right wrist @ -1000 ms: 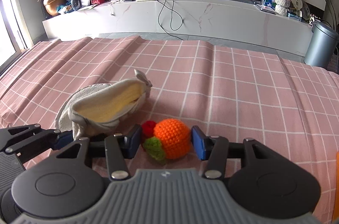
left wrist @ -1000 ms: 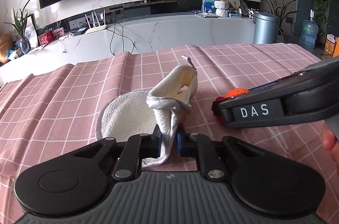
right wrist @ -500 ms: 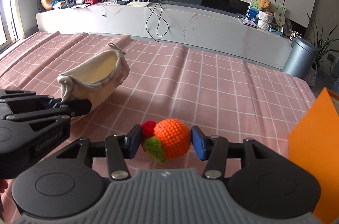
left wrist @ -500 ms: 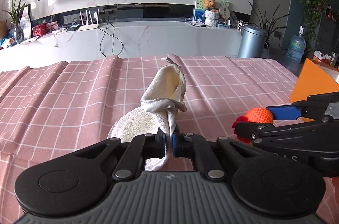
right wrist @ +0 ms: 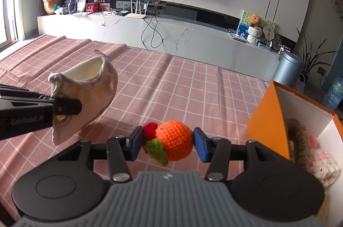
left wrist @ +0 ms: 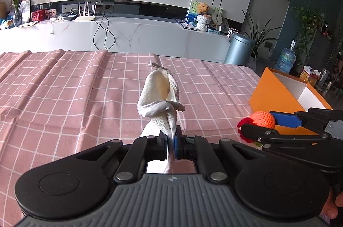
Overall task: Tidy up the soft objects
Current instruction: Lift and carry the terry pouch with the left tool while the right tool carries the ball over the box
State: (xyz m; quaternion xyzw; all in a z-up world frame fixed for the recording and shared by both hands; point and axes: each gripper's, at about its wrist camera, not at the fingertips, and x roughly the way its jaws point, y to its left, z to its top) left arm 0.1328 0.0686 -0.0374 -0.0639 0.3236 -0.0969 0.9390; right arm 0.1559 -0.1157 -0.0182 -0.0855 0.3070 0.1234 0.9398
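— Above the pink checked cloth, item one?
— Left tool: jaws all but closed, clamped on a thin fold of the cream fabric pouch. The pouch hangs clear of the cloth. Its long axis runs away from the tool, toward the marble TV console; the open mouth, pale yellow inside, faces upward and a small loop sits at the far tip. In the right wrist view the pouch sags below the left tool's finger.

— Item two?
— Right tool: jaws partly open, blue pads pressing both sides of the crocheted orange toy. The toy's red bit and green leaf sit toward the left pad, so its long axis lies across the jaws. It is held off the cloth, just beside the orange box. From the left wrist view the toy shows at right, in front of the box wall.

— Containers?
— One orange box, white inside, with a divider. The near compartment holds a brown rope and a pink-and-white plush. Contents of the other compartment cannot be told.

— Anything else?
— Part of a hand at the lower right edge of the left wrist view.
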